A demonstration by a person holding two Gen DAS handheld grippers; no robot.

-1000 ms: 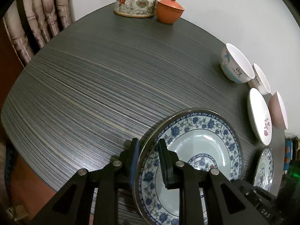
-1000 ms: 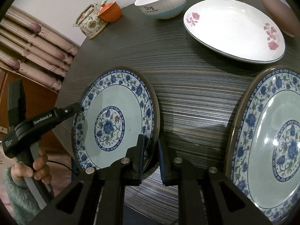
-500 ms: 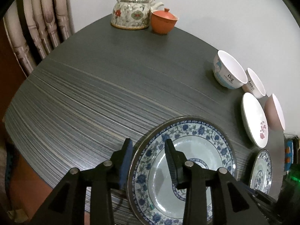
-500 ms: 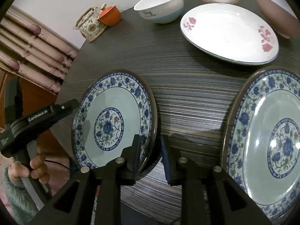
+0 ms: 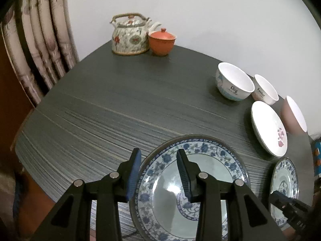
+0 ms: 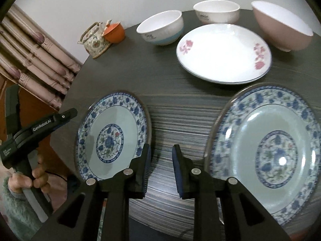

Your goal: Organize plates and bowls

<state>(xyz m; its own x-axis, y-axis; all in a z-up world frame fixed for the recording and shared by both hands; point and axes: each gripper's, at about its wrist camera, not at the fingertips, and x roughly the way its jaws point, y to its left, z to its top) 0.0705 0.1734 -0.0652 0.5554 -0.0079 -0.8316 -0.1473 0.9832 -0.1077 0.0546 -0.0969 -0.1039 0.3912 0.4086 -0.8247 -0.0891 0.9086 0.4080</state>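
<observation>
Dark grey wood-grain counter (image 5: 120,104), round-edged, carrying all the crockery, with a striped beige curtain (image 5: 40,46) hanging at its far left. Two large round blue-and-white floral porcelain plates lie flat near the front edge: the left floral plate (image 6: 112,138), and, well apart across a strip of bare counter, the right floral plate (image 6: 268,152). Beyond the right floral plate sits a shallow white plate with pink flower prints (image 6: 223,53), just beside it at the rear edge. Behind that plate stand three bowls in a row: a dusty-pink bowl with white interior (image 6: 280,28) at the right, a white bowl with a pale blue base band (image 6: 162,28) at the left, and a smaller white bowl with dark lettering (image 6: 216,12) between them. At the far corner stand a floral ceramic teapot with a bamboo-style handle (image 5: 130,36) and, touching or nearly touching it, a small orange lidded clay cup (image 5: 162,41). The left tongs (image 5: 158,172) stand apart, straddling the near rim of the left floral plate without clamping it, one finger outside the rim and one above the plate's well. The right tongs (image 6: 161,166) also stand apart, over bare counter between the two floral plates, holding nothing.
</observation>
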